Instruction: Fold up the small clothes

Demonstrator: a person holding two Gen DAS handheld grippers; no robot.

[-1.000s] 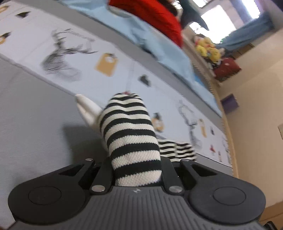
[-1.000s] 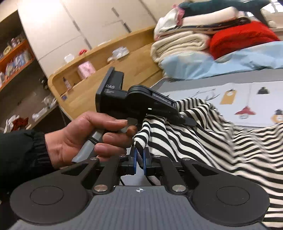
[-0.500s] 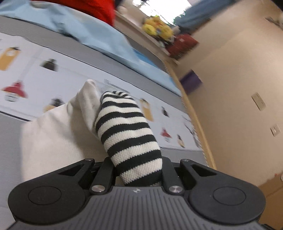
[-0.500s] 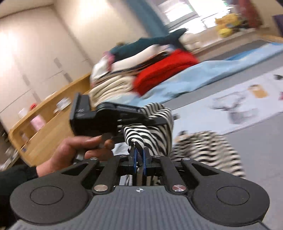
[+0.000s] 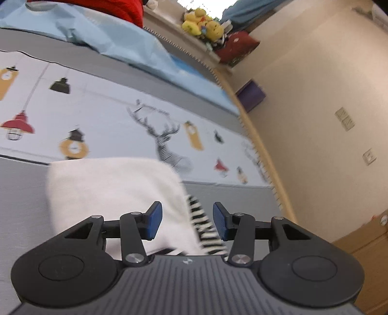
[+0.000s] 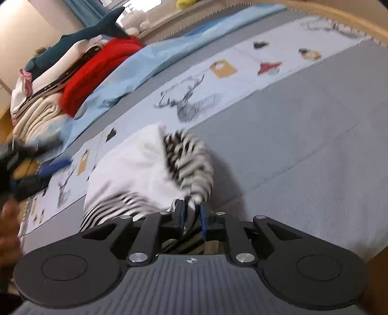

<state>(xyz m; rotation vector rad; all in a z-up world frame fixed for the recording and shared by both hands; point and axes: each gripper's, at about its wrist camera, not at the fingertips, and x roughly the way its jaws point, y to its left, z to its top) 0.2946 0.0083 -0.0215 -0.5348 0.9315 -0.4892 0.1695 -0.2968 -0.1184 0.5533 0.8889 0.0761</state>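
On a grey bed cover (image 5: 21, 193) with a pale printed strip of lamps, clocks and a stag (image 5: 167, 145), the small garment (image 5: 114, 191) lies folded over, its white inner side up and its black-and-white striped edge (image 5: 206, 232) showing at the right. In the left wrist view the left gripper (image 5: 187, 221) stands just over the near edge of this garment; its jaws have just been opening, and the blue pads (image 5: 152, 221) now stand spread, with the white cloth and the striped edge lying between them but not pressed by either pad. Further right in that view a wooden bed rail (image 5: 262, 150) curves along the mattress, with a beige wall beyond it and yellow soft toys (image 5: 202, 23) on a ledge at the top. In the right wrist view a blurred hand and the other tool sit at the far left edge, near a stack of folded laundry (image 6: 48, 80) with a red piece and a dark soft-toy shark on top, and a light blue sheet (image 6: 150, 60) beside it. The garment (image 6: 135, 169) lies in the middle of the cover, striped folds bunched at its right. The right gripper (image 6: 192, 218) has also just been opening: its jaws are only slightly parted, a striped fold runs between them, and motion blur hides whether the pads still press on it.
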